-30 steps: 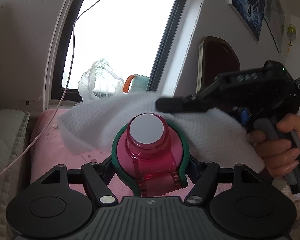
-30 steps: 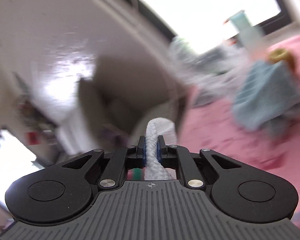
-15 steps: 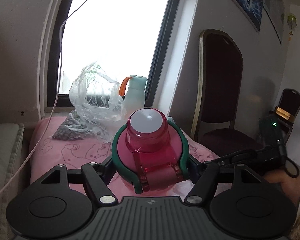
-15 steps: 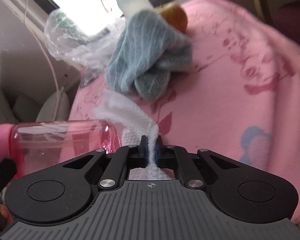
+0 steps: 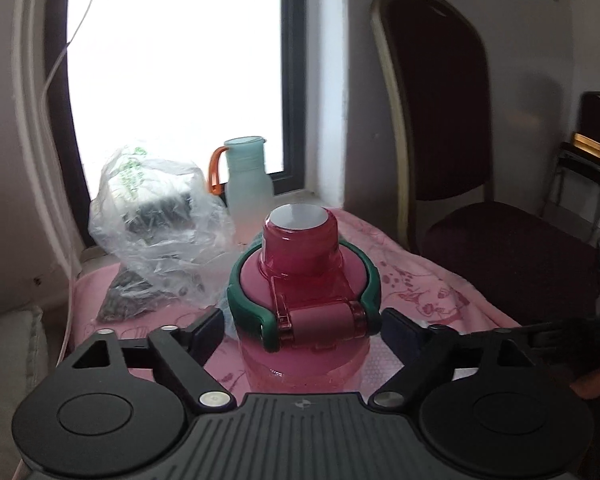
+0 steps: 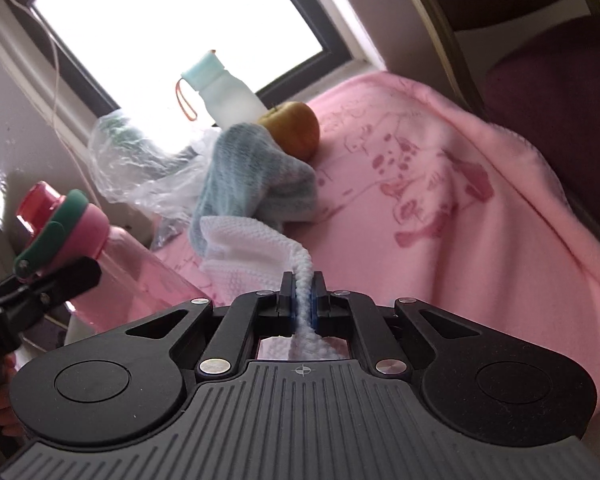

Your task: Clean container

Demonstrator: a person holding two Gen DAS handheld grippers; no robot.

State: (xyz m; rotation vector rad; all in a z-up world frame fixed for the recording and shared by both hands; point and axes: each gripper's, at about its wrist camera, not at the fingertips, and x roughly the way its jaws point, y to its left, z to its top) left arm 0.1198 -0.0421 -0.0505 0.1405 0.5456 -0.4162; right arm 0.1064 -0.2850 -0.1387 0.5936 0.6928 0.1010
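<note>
Your left claw [image 5: 302, 326] is opening, just released the pink bottle [image 5: 304, 280]; right claw [image 6: 300, 294] still clenched on white cloth [image 6: 244, 248] — wiping looks finished.

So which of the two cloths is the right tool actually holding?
The white waffle-knit cloth, pinched between the right tool's pads. The blue-grey cloth lies loose beside the apple.
</note>
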